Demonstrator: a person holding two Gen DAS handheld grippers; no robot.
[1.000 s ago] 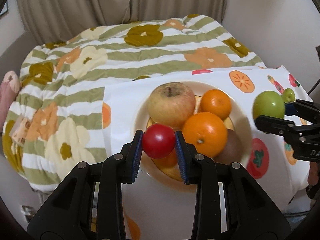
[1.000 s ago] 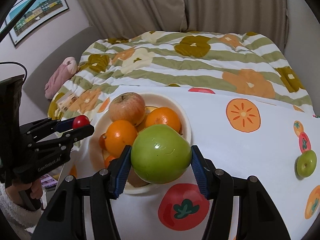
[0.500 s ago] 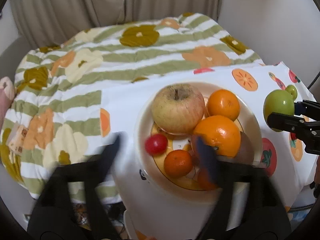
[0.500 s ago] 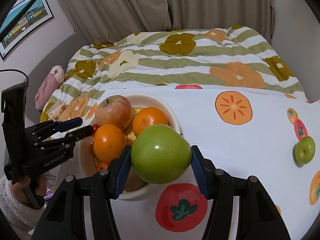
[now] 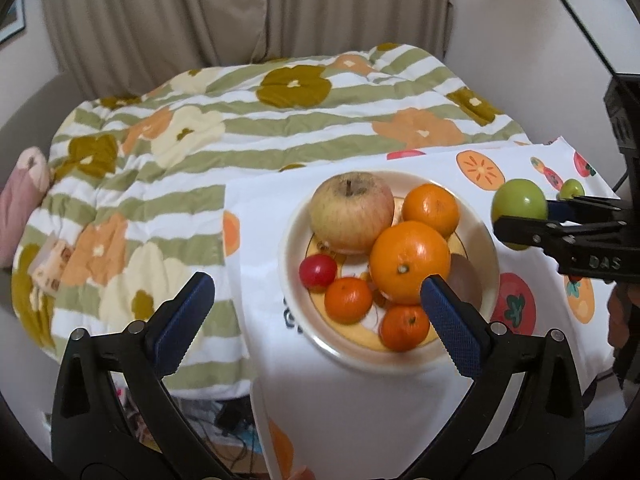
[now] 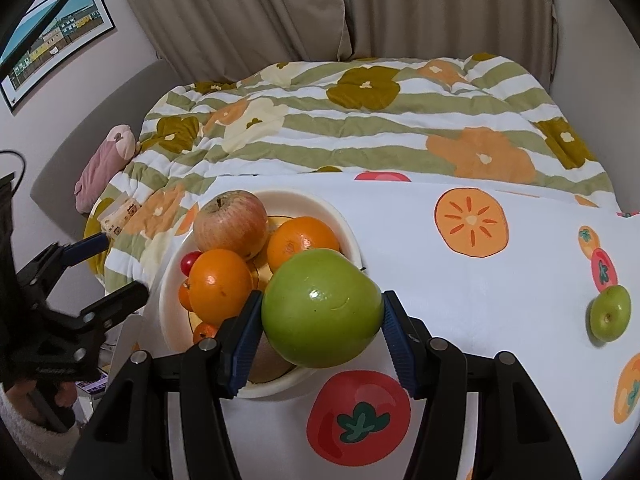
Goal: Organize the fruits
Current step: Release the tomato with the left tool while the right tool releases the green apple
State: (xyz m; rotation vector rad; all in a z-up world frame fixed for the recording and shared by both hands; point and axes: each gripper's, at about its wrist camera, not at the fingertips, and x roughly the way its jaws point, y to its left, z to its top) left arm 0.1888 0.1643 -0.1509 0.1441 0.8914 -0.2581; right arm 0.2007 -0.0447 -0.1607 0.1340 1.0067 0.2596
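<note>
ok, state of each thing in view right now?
left tool: open, empty
right tool: shut on big green apple, held above the table
bowl: filled with fruit
red fruit: in the bowl
small green fruit: loose on the tablecloth

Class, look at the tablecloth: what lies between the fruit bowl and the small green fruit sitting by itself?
Only bare printed tablecloth separates the bowl from the small green fruit; the right wrist view shows it.

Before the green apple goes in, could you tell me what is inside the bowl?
The bowl holds a russet apple, two oranges, two mandarins, a red fruit and a half-hidden brown fruit; anything beneath is covered.
</note>
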